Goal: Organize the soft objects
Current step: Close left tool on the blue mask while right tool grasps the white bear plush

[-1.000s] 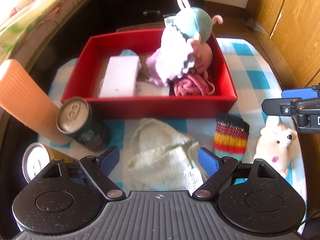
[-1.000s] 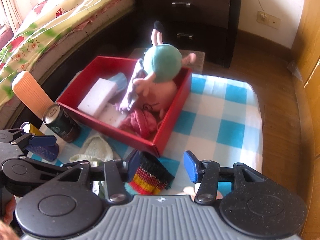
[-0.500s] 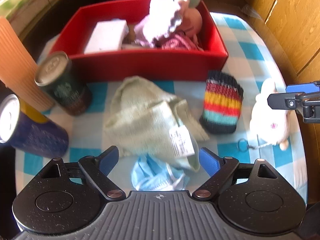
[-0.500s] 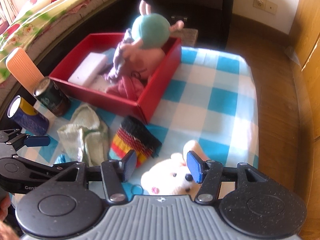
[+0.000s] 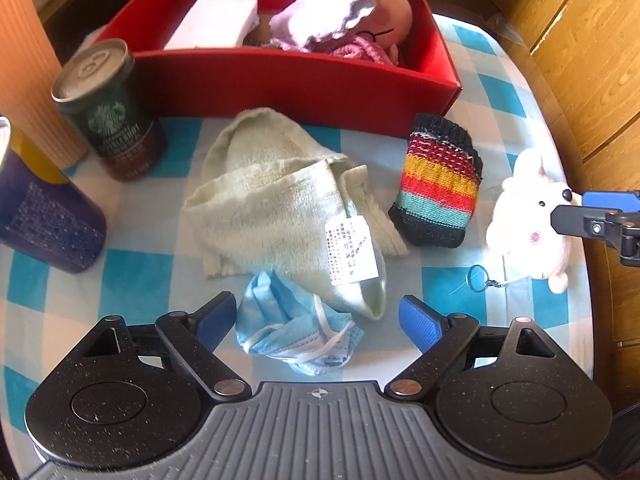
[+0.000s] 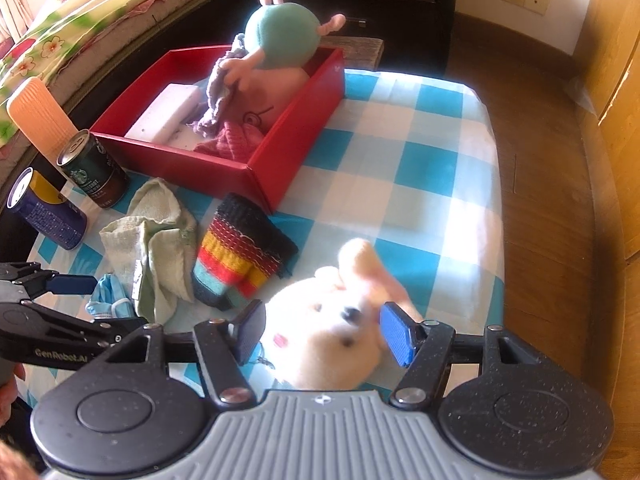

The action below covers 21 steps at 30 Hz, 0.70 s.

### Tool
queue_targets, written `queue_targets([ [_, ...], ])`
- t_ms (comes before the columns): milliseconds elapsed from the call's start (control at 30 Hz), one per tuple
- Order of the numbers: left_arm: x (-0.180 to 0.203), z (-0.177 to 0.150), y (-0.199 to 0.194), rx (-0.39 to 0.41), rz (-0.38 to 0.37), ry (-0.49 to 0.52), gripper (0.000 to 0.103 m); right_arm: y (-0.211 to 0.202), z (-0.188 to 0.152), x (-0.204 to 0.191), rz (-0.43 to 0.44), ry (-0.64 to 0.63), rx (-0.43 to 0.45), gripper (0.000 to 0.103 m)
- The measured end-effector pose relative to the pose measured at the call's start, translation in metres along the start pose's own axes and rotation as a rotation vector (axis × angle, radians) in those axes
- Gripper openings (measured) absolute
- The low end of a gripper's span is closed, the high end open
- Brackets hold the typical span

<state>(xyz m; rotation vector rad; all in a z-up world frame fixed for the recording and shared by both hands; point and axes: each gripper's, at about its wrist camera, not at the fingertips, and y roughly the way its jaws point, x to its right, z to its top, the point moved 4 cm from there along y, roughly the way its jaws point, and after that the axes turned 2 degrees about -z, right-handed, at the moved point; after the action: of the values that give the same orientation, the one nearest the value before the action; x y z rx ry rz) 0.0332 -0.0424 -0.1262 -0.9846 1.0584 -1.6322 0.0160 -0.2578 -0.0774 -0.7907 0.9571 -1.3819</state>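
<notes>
A red box holds a pig plush, a white foam block and pink knit. On the checked cloth lie a pale green towel, a blue face mask, a striped knit sleeve and a white plush toy. My left gripper is open, its fingers either side of the mask. My right gripper is open with the white plush toy between its fingers.
A Starbucks can, a blue and yellow can and an orange ribbed cylinder stand at the left. A bed lies beyond on the left, wooden cabinets on the right, a dark dresser behind.
Both grippers have pulled back toward the near edge. The mask has come between my left fingers and the white plush between my right fingers.
</notes>
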Motion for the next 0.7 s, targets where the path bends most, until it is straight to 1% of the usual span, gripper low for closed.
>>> queue_targets([
  [67,0.001,0.000,0.004,-0.007,0.007,0.000,0.086,0.001,-0.001,0.002,-0.001,0.002,-0.006,0.042],
  [167,0.003,-0.002,0.013,-0.030,-0.009,-0.010,0.086,0.000,-0.001,0.005,-0.001,0.005,-0.006,0.044],
  [300,0.005,-0.006,0.019,-0.038,0.010,0.002,0.087,0.000,-0.001,0.010,0.005,0.013,-0.005,0.046],
  [367,0.006,-0.008,0.018,-0.037,0.016,0.003,0.086,0.001,-0.002,0.012,0.003,0.014,-0.005,0.052],
  [400,0.005,-0.009,0.017,-0.035,0.017,0.004,0.086,0.002,-0.002,0.013,-0.001,0.013,-0.005,0.053],
  [433,0.006,-0.010,0.017,-0.031,0.021,0.010,0.081,0.004,-0.003,0.014,-0.002,0.012,-0.008,0.054],
  [467,0.005,-0.011,0.015,-0.027,0.032,0.017,0.073,0.005,-0.004,0.015,-0.001,0.014,-0.013,0.054],
  [500,0.005,-0.012,0.013,-0.021,0.045,0.026,0.069,0.007,-0.005,0.016,0.001,0.020,-0.016,0.054],
  [533,0.004,-0.013,0.011,-0.019,0.043,0.029,0.066,0.009,-0.005,0.017,0.002,0.024,-0.022,0.054],
  [567,0.003,-0.013,0.010,-0.022,0.023,0.021,0.060,0.012,-0.006,0.017,0.003,0.028,-0.028,0.055],
  [633,0.001,-0.014,0.007,-0.021,0.007,0.012,0.056,0.015,-0.007,0.016,0.004,0.039,-0.031,0.059],
  [700,0.000,-0.013,0.006,-0.021,0.003,0.013,0.054,0.019,-0.007,0.015,0.003,0.042,-0.038,0.061],
])
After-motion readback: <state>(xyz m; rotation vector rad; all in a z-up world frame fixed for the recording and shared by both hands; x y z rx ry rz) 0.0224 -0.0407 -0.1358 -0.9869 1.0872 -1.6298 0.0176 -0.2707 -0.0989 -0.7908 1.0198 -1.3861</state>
